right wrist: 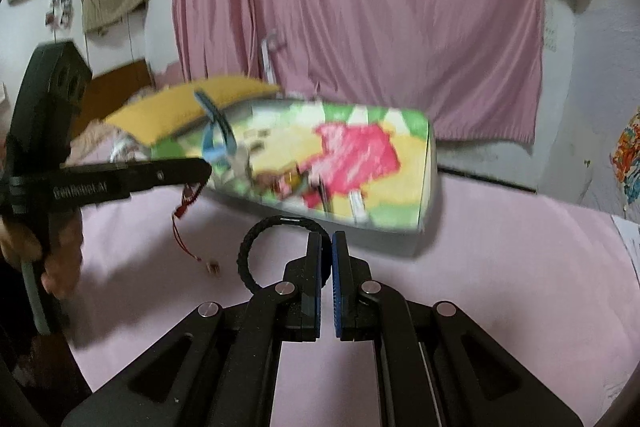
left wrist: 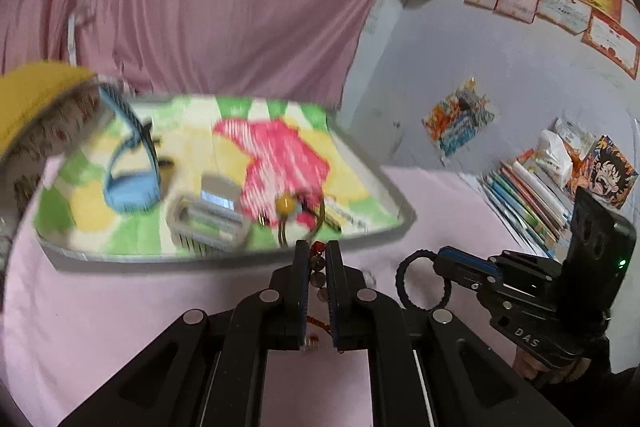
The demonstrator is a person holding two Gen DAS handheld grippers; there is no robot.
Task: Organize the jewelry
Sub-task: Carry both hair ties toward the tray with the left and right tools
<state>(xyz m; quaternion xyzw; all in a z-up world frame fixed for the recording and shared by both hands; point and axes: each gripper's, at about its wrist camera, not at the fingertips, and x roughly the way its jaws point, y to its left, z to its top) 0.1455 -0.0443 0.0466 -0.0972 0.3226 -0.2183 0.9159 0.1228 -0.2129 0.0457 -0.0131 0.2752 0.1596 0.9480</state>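
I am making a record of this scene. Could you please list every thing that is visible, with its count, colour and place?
bead string: one, brown and red, between the left fingers, red cord hanging below.
black ring: one, braided, held by the right fingers.
tray: one, grey rim, green, yellow and red picture, on the pink sheet.
blue basket: one, on the tray's left part.
grey box: one, on the tray, beside the basket.
yellow bead: one, with cords, near the tray's front edge.
curtain: one, pink, behind the tray.
books: a row, many colours, by the wall.
left gripper: one, black, shut.
right gripper: one, black and blue, shut.
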